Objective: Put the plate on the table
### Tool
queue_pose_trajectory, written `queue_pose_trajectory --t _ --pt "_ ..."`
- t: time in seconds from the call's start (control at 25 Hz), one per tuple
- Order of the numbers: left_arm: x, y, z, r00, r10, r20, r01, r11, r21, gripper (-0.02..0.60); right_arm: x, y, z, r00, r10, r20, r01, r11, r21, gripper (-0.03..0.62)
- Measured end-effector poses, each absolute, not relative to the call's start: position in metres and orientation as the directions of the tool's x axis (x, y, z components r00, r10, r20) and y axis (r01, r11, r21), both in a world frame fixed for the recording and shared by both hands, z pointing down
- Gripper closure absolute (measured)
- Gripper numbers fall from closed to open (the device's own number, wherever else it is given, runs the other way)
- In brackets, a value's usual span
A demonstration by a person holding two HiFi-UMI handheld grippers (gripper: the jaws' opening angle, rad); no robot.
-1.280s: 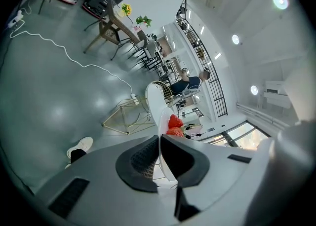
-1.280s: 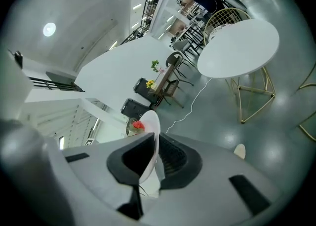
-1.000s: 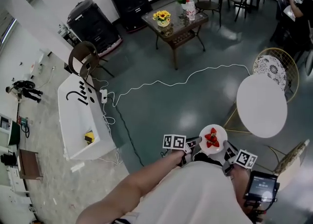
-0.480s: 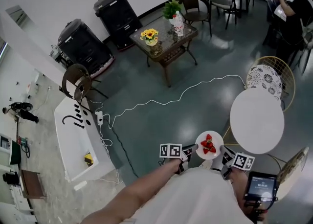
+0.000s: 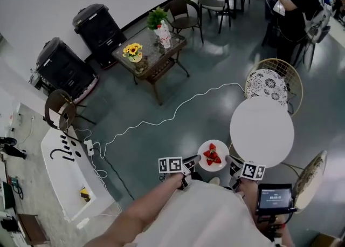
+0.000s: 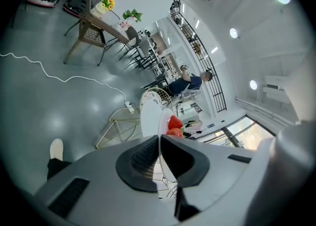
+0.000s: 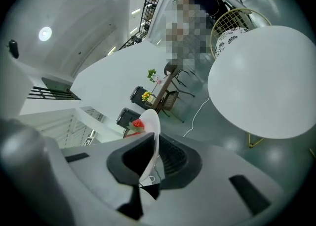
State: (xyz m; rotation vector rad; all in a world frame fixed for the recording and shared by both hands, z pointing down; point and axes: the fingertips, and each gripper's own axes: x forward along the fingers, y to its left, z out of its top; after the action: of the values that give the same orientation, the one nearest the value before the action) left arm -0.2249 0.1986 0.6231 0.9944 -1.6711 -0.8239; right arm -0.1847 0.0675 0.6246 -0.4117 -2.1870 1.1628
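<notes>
A small white plate (image 5: pixel 213 155) with red strawberries (image 5: pixel 212 156) on it is held in the air between my two grippers, just left of the round white table (image 5: pixel 262 130). My left gripper (image 5: pixel 191 161) is shut on the plate's left rim (image 6: pixel 160 136). My right gripper (image 5: pixel 232 163) is shut on its right rim (image 7: pixel 153 131). In the left gripper view the strawberries (image 6: pixel 174 126) show above the jaws, with the table (image 6: pixel 149 117) beyond. The right gripper view shows the bare table top (image 7: pixel 266 84) ahead to the right.
Gold wire chairs stand behind the table (image 5: pixel 273 82) and at its right (image 5: pixel 309 178). A white cable (image 5: pixel 161 117) runs across the grey floor. A low glass table (image 5: pixel 146 56) with flowers stands far back. A person (image 5: pixel 297 8) stands at the far right.
The view has shifted: the round table now lies closer, right beside the plate. Both grippers keep their hold on the plate, which has moved slightly left and up in the frame.
</notes>
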Motion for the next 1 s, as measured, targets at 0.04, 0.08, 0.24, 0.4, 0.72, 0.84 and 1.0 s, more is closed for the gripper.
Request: queue_pose_trajectory --t 0.04,0.08,0.24,0.4,0.72,0.84,1.0 --pt "-0.226 0.193 0.624 -0.163 -0.902 0.401 -0.23 0.429 0.873 0.561 -0.184 0.063 0.624 -0.768 0.516 0.38 -0.03 0.563 -0.826 0.571" --pt "-0.228 0.187 0.626 -0.143 -0.905 0.402 -0.23 0.425 0.876 0.562 -0.184 0.058 0.625 -0.777 0.499 0.383 -0.046 0.562 -0.826 0.571" --pt "-0.237 0.164 0.633 -0.047 -0.913 0.405 -0.246 0.403 0.881 0.561 -0.181 0.038 0.629 -0.818 0.418 0.395 -0.116 0.553 -0.825 0.571" --pt "-0.252 0.136 0.635 0.061 -0.911 0.408 -0.287 0.375 0.881 0.561 -0.182 0.018 0.632 -0.854 0.326 0.406 -0.187 0.537 -0.823 0.571" --pt "-0.294 0.097 0.631 0.226 -0.881 0.415 -0.351 0.324 0.879 0.561 -0.203 -0.006 0.631 -0.891 0.178 0.419 -0.292 0.482 -0.826 0.571" --pt "-0.314 0.085 0.631 0.266 -0.871 0.414 -0.361 0.308 0.88 0.561 -0.219 -0.014 0.629 -0.9 0.133 0.414 -0.311 0.468 -0.827 0.571" --pt "-0.346 0.074 0.634 0.311 -0.847 0.43 -0.398 0.295 0.869 0.561 -0.244 -0.019 0.636 -0.909 0.089 0.407 -0.334 0.43 -0.839 0.571"
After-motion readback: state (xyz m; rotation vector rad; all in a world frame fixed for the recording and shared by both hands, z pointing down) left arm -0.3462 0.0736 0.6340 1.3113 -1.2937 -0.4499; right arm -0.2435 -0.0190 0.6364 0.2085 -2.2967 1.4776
